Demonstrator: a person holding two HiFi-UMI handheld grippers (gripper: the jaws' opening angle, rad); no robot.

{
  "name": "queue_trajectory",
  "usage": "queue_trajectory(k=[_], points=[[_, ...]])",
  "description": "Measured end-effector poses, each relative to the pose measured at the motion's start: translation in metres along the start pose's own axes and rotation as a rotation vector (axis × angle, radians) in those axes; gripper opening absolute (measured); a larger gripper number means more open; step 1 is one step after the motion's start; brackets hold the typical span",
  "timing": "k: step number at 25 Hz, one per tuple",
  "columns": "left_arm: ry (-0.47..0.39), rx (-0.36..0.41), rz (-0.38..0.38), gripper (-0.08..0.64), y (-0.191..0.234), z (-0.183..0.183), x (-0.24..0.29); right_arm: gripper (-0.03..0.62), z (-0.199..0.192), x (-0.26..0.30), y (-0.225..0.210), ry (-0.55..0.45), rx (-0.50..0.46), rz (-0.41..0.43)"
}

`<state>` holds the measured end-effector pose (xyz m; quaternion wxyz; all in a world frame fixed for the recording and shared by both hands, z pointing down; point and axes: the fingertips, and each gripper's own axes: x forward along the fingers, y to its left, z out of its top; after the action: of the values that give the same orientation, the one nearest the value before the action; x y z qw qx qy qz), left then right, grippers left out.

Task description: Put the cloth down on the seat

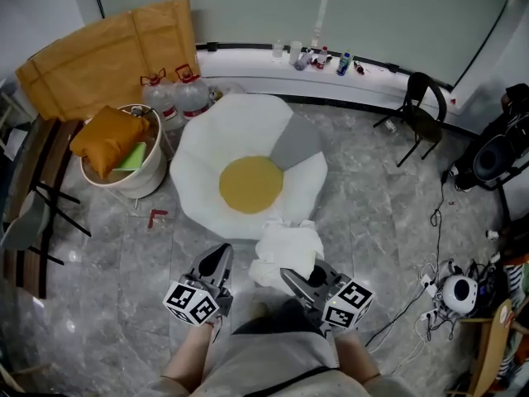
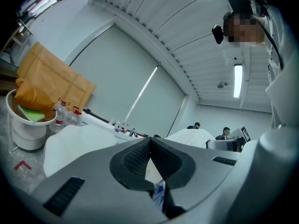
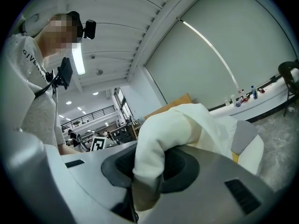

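The seat point(image 1: 215, 147) is a large white floor cushion shaped like a fried egg, with a yellow round centre point(image 1: 250, 184) and one grey panel. A crumpled white cloth point(image 1: 285, 251) hangs just over the seat's near edge, and my right gripper point(image 1: 291, 276) is shut on it from below. In the right gripper view the cloth point(image 3: 187, 125) bulges out between the pads of the right gripper point(image 3: 148, 174), with the seat point(image 3: 252, 148) behind. My left gripper point(image 1: 219, 261) stands left of the cloth, shut and empty. In its own view the left gripper point(image 2: 150, 143) points over the seat point(image 2: 79, 141).
A white bucket point(image 1: 147, 182) holding an orange cushion stands left of the seat, with two water bottles point(image 1: 178, 96) and flattened cardboard point(image 1: 107, 56) behind. A black chair point(image 1: 417, 114) is at the far right. Cables and devices point(image 1: 442, 292) lie on the floor at right.
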<state>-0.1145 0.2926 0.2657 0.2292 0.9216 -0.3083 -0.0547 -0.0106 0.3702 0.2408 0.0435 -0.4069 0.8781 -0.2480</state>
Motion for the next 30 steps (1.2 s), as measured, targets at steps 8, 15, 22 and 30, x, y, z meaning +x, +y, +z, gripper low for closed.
queue_trajectory(k=[8,15,22,30], points=[[-0.014,-0.034,0.1,0.013,0.035,0.006,0.024,0.103,0.021,0.03,-0.053,0.019,0.02,0.046],[-0.047,-0.077,0.117,0.012,0.065,0.023,0.086,0.104,0.043,0.06,-0.105,0.093,0.007,0.141],[-0.039,-0.065,0.163,0.013,0.097,0.025,0.158,0.103,0.066,0.086,-0.168,0.149,0.005,0.182],[-0.034,-0.079,0.232,0.013,0.133,0.021,0.223,0.104,0.08,0.119,-0.234,0.204,0.023,0.228]])
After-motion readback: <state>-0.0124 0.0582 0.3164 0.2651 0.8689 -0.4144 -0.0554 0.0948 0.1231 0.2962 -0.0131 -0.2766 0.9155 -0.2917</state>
